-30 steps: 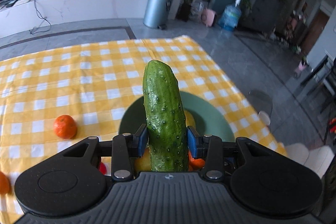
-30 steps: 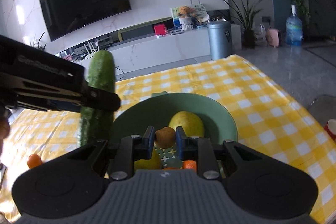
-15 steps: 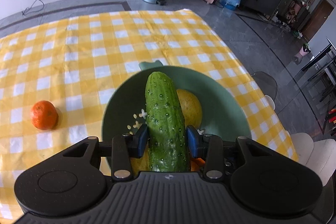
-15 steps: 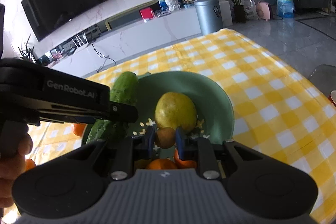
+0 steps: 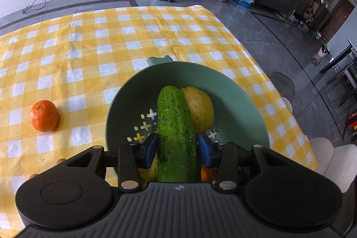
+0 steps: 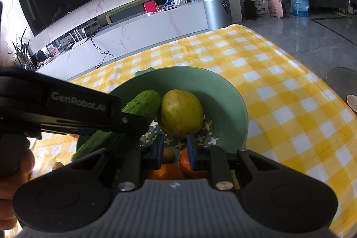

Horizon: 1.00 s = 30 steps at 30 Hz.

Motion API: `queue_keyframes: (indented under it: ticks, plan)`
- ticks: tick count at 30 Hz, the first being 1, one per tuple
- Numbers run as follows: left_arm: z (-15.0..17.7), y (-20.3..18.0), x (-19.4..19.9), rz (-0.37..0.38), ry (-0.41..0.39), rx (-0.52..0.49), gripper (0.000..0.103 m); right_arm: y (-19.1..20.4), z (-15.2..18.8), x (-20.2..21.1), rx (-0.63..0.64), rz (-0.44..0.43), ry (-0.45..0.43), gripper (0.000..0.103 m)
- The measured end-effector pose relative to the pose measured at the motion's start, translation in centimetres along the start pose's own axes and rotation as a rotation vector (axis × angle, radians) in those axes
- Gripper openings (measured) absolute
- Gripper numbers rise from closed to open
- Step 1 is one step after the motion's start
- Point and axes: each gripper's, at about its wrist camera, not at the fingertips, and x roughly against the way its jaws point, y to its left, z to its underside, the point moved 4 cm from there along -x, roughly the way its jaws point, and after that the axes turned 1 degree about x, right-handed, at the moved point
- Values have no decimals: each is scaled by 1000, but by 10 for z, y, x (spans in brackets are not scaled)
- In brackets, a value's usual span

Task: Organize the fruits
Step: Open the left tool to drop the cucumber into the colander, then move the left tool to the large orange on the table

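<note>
My left gripper (image 5: 177, 150) is shut on a green cucumber (image 5: 176, 133) and holds it tilted down inside the green bowl (image 5: 245, 104), its tip against a yellow pear (image 5: 199, 110). In the right wrist view the cucumber (image 6: 142, 104) lies beside the pear (image 6: 181, 113). My right gripper (image 6: 173, 148) stands open over the bowl (image 6: 232, 99); a brown kiwi (image 6: 168, 155) lies below its jaws with oranges (image 6: 191, 165) beside it. A loose orange (image 5: 44, 115) sits on the yellow checked cloth left of the bowl.
The yellow checked tablecloth (image 5: 89, 41) covers the table; its right edge (image 5: 256, 55) drops to the grey floor. A red cup rim (image 6: 352, 102) shows at the far right. A hand (image 6: 13, 171) holds the left gripper's body (image 6: 67, 108).
My left gripper has lowered the cucumber from upright down into the bowl. My right gripper has opened and let the kiwi go into the bowl.
</note>
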Motion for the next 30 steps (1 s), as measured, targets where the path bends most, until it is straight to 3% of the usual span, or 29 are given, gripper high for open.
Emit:
queue_keyframes:
  ticks: [1, 3, 10, 15, 24, 30]
  plan:
    - [0, -1, 2, 1, -5, -3, 50, 0, 0, 0, 2, 1, -2, 24]
    - [1, -1, 8, 5, -17, 0, 53, 0, 0, 2, 3, 1, -12, 38]
    - [6, -3, 44, 12, -78, -11, 59, -3, -2, 7, -11, 23, -39, 46]
    - [17, 5, 73, 2, -112, 14, 61, -3, -3, 13, -4, 63, -76, 68]
    - [42, 25, 112, -96, -155, 12, 64, 11, -2, 39, 93, 69, -223, 77]
    - [58, 42, 126, -148, -170, 7, 65, 34, 7, 58, 183, -15, -305, 82]
